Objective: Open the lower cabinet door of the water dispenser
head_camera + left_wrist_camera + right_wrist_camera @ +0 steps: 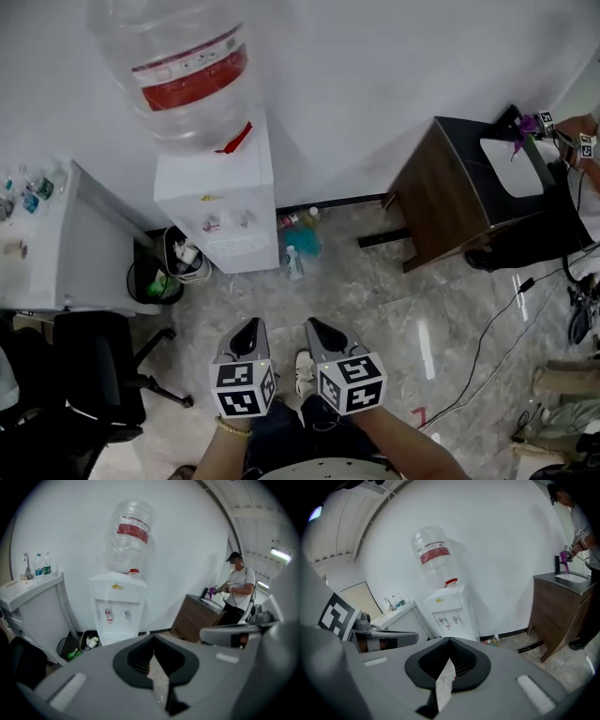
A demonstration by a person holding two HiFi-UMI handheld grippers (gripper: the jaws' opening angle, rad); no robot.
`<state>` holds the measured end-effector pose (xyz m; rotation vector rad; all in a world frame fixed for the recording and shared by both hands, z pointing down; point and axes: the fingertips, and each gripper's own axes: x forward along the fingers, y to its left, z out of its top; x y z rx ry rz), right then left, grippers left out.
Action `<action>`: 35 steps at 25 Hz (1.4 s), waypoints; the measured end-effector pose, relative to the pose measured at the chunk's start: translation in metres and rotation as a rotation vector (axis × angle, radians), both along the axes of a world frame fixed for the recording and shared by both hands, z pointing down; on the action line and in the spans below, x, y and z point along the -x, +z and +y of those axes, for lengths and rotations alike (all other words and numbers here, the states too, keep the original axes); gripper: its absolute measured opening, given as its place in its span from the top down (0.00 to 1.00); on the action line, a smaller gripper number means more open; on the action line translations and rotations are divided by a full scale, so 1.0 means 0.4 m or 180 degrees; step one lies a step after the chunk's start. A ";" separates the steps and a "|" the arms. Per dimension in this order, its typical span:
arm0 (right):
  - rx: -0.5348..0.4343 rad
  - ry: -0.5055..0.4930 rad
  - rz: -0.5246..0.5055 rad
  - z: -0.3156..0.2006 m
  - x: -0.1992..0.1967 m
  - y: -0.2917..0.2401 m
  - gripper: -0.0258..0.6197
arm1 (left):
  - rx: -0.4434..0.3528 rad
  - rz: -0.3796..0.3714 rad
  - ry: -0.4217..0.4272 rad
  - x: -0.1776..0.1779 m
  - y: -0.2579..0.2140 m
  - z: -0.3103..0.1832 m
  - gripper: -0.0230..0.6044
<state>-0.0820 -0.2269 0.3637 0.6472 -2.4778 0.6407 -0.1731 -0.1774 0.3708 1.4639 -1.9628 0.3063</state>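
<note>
While the water dispenser stands against the far wall beside a bin — lower door untouched — left gripper and right gripper hang side by side, well short of it. Both have their jaws closed on nothing, probably just aimed for the approach.

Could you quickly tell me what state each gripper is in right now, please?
Left gripper: closed, holding nothing.
Right gripper: closed, holding nothing.

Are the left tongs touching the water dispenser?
No, in the head view the left tongs hang over the floor, clearly apart from the water dispenser.
</note>
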 end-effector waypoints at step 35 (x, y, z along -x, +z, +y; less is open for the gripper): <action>-0.0618 -0.0828 0.0597 -0.504 0.585 1.156 0.50 | 0.0637 0.0610 -0.0259 0.286 1.003 -0.124 0.95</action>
